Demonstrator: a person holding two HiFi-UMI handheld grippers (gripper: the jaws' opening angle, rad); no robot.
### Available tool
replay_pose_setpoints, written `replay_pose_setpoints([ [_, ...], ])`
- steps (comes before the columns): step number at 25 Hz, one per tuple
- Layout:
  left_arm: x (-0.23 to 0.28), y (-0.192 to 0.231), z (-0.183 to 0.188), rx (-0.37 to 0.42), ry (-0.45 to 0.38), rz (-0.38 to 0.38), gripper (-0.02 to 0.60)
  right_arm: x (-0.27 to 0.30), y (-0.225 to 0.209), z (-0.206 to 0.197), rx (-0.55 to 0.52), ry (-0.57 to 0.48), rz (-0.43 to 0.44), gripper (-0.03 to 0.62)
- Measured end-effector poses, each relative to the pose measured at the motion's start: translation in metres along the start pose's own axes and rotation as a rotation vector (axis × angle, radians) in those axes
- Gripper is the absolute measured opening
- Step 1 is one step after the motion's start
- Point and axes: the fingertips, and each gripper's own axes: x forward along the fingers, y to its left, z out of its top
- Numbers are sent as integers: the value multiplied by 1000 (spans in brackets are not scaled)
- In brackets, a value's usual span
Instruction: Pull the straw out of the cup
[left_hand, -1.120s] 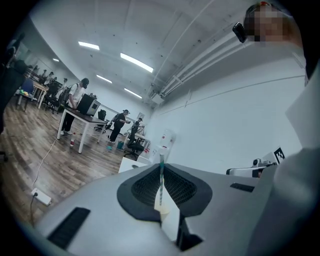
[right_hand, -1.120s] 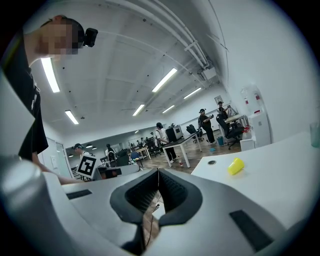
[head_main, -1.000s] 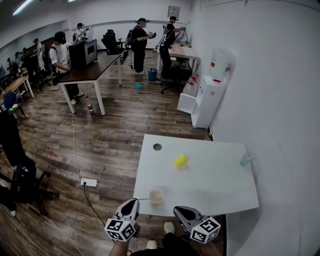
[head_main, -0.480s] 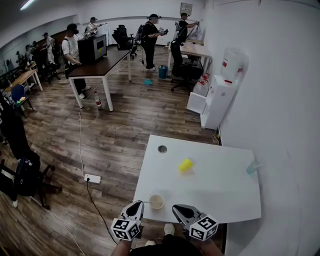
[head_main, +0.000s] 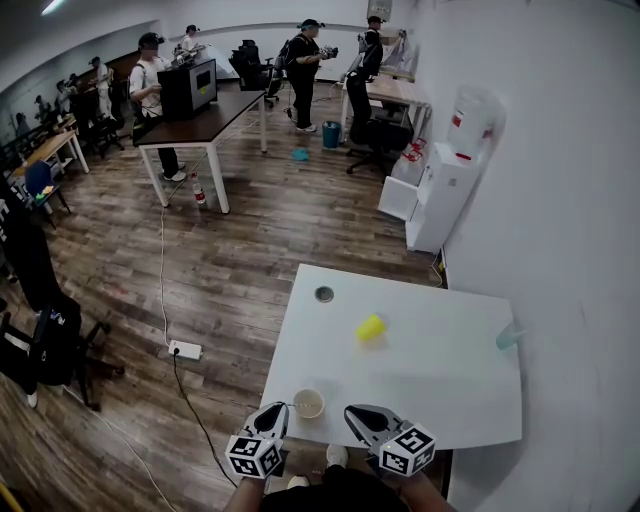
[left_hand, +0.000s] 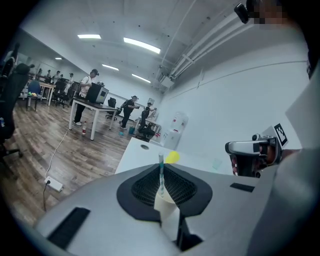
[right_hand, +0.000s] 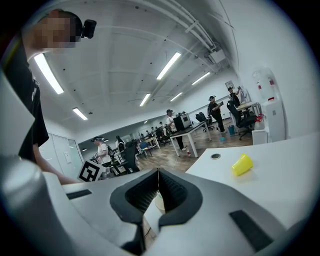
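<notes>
Straw (left_hand: 161, 171), cup (head_main: 308, 403), white table (head_main: 420, 365), wood floor (head_main: 235, 255)

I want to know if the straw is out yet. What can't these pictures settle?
Lower end of the straw: the left gripper, shut on it, covers it in the left gripper view.
Head view: the straw is too thin to find near the cup.
Inside of the cup: mostly behind the right gripper in its view.
</notes>
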Motion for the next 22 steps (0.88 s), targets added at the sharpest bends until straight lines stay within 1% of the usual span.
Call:
replay_pose_setpoints([
  [8, 1, 4, -9, -17, 37, 12, 43, -3, -3, 2, 7, -1, 1, 23],
  [11, 1, 3, -11, -28, 44, 4, 109, -5, -4, 3, 7, -5, -4, 23],
  [13, 0, 2, -12, -29, 48, 2, 135, -6, -4, 3, 6, -8, -5, 22],
  [22, -16, 4, -13, -10, 42, 7, 146, -14, 10, -1, -5, -32, -18, 23],
])
